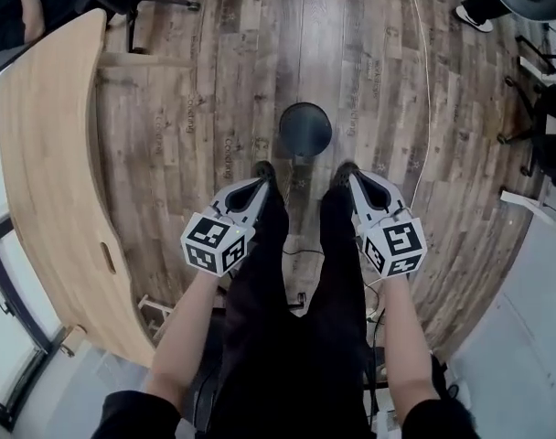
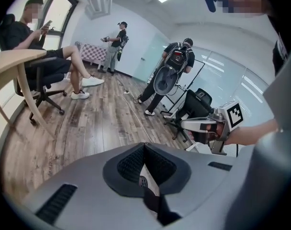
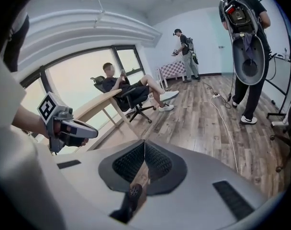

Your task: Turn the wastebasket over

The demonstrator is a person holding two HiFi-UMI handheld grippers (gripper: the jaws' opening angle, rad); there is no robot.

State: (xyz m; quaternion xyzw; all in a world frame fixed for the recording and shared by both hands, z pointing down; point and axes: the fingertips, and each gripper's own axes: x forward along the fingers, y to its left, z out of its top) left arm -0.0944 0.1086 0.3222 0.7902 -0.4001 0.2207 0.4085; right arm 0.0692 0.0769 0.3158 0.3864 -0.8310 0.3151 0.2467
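The left gripper (image 1: 261,182) had its jaws pressed together with nothing between them. In its own view the ribbed pads met in a single seam. The right gripper (image 1: 352,180) was closed the same way and just as empty. In the head view the two sat side by side in the middle of the frame, each held in a bare-armed hand and angled down toward the floor. Their marker cubes lay toward the lower edge. Between them ran the person's legs (image 1: 296,291) in dark trousers, and the shoe tips showed just beside the jaw tips.

The wastebasket (image 1: 304,129), dark and round, stood on the wooden floor (image 1: 232,53) above the shoes, centre and a little toward the top of the frame. It was apart from both grippers. Seen from straight above, it did not show which end was up.

A pale wooden table (image 1: 49,154) curved down the left side. A thin white cable (image 1: 427,80) ran down the floor right of centre. In the left gripper view a seated person (image 2: 40,47) was at upper left, and a standing person with a backpack (image 2: 176,63) was right of centre.
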